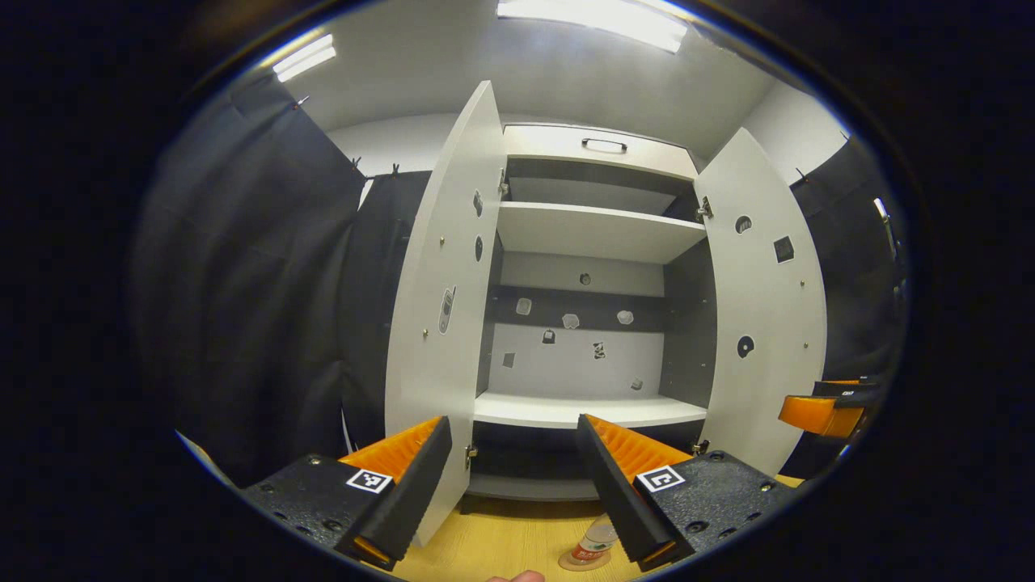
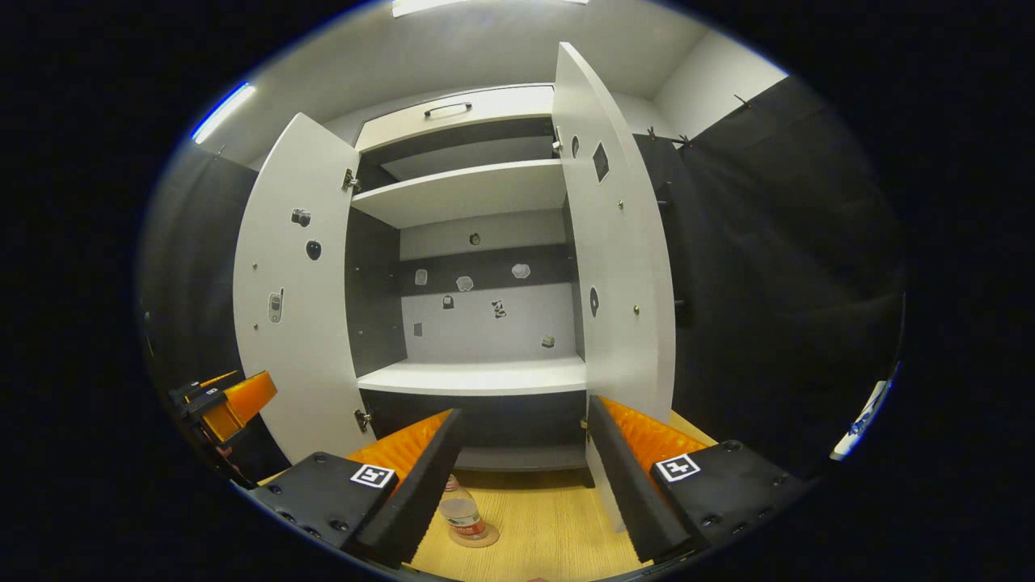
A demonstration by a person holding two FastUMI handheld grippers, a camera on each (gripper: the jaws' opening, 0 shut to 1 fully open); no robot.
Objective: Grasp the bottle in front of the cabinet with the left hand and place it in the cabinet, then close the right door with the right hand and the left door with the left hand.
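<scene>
Matt white cabinet, clear plastic bottle

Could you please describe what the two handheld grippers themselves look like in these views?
Both match: the left gripper and the right gripper each have two wedge-shaped, ribbed fingers on dark, bolted mounting blocks. Every block carries a small square black-and-white marker.

both views low, near floor, facing open cabinet front-on; share its interior.

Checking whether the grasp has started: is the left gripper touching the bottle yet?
Apart. The left gripper view shows the left gripper open, with the bottle standing on the floor below its fingers.
</scene>
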